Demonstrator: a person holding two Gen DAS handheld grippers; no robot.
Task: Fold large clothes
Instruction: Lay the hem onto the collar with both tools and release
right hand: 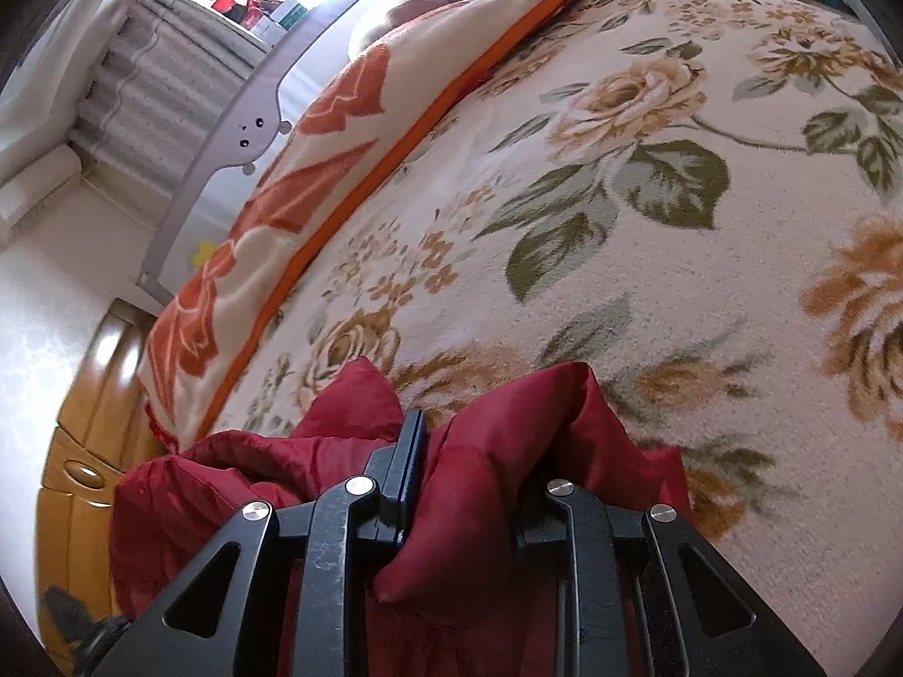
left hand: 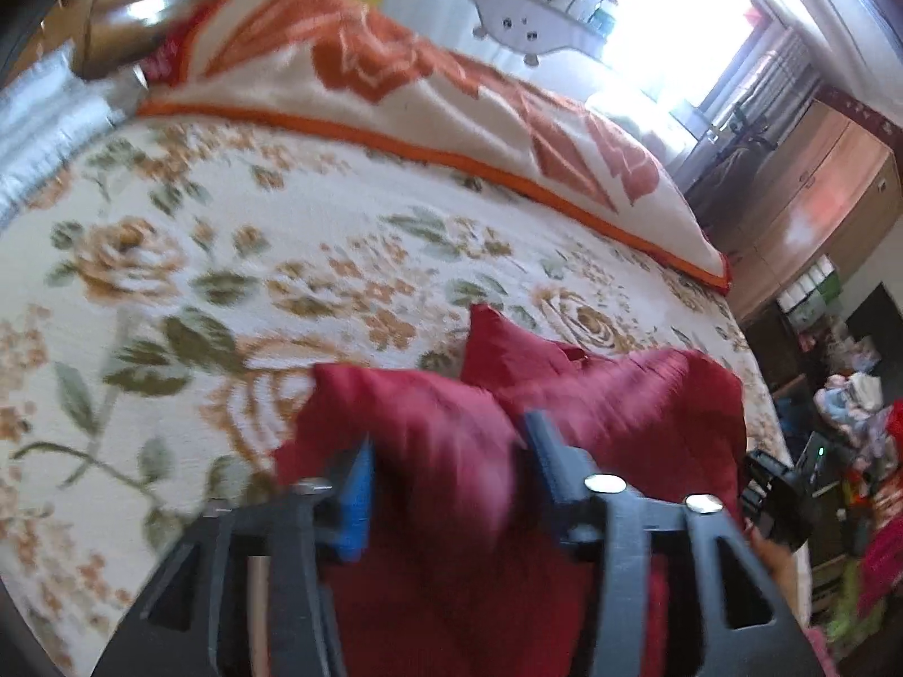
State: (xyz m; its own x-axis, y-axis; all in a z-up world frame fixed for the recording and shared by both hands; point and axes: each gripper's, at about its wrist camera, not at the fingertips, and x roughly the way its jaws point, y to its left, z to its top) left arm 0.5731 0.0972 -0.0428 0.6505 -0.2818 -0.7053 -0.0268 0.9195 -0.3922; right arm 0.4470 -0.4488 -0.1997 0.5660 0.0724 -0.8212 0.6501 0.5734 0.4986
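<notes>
My left gripper pinches a thick fold of the red garment between its fingers; my right gripper clamps another bunched fold of it. The garment lies crumpled at the near edge of the floral bedspread, with an orange-patterned blanket beyond.

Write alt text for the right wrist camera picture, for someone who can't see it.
A black two-finger gripper holds a bunched dark red garment between its fingers, above a bed with a cream floral bedspread. A folded orange-and-cream blanket lies along the bed's far edge, near a bright window.
</notes>
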